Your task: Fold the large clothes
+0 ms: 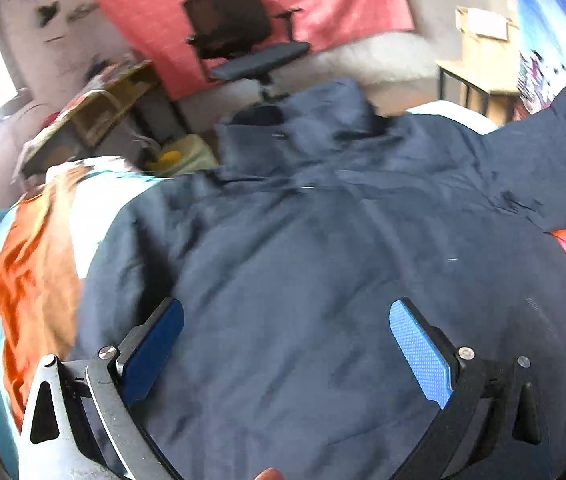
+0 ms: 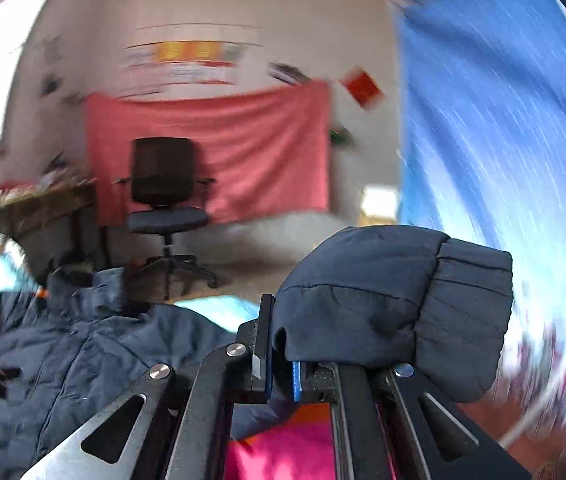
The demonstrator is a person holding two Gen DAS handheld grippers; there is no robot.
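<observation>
Jacket [image 1: 303,248]: navy, quilted, spread collar-up across centre frame on a patterned bedcover [image 1: 35,264].
Right gripper [image 2: 283,372] is pinched tight on the padded, stitched sleeve cuff [image 2: 403,304], centre right of its view. Left gripper [image 1: 287,352], lower frame, stands spread wide, textured blue pads [image 1: 419,352] clear of the fabric.
</observation>
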